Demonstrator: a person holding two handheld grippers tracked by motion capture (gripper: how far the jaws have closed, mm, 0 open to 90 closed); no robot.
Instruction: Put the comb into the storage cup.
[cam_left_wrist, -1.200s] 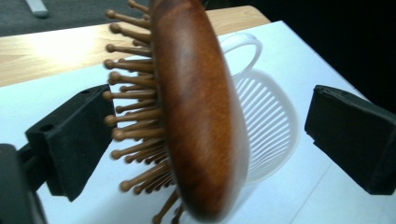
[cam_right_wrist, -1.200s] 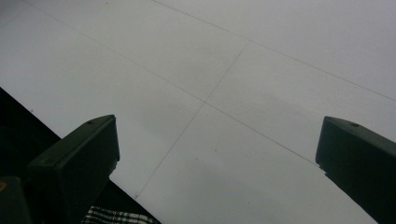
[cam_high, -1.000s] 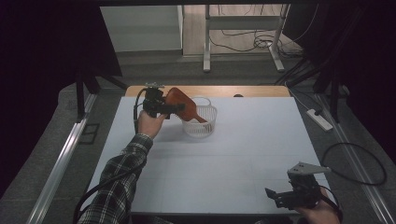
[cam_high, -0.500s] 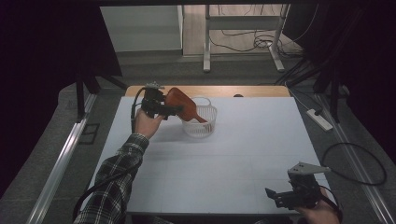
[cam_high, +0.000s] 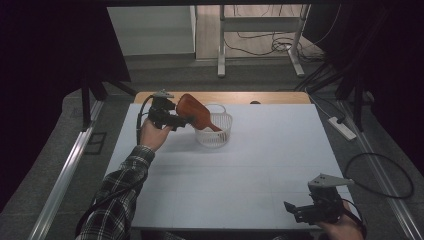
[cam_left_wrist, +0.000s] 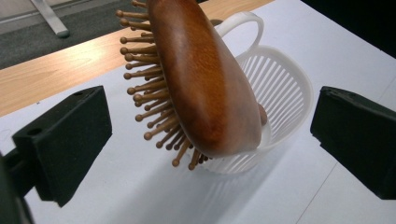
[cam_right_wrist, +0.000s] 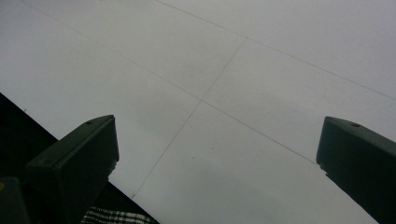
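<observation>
A brown wooden hairbrush (cam_high: 197, 114) leans head-up in a small white slatted basket (cam_high: 215, 134) at the back of the white table (cam_high: 250, 170). In the left gripper view the hairbrush (cam_left_wrist: 201, 84) shows its smooth back and its wooden bristles pointing left, with the basket (cam_left_wrist: 285, 88) behind it. My left gripper (cam_high: 181, 121) is just left of the brush; its jaws (cam_left_wrist: 212, 140) stand wide open on either side without touching it. My right gripper (cam_high: 296, 210) rests open near the front right corner, over bare table (cam_right_wrist: 215, 163).
A wooden strip (cam_high: 270, 97) runs along the table's far edge. A power strip (cam_high: 341, 127) and cables lie on the floor to the right. A metal rail (cam_high: 65, 165) runs along the left side. A plaid sleeve (cam_high: 120, 195) crosses the table's front left.
My left gripper has drawn back slightly to the left and toward me. The brush stays leaning in the basket. The right gripper has not moved.
</observation>
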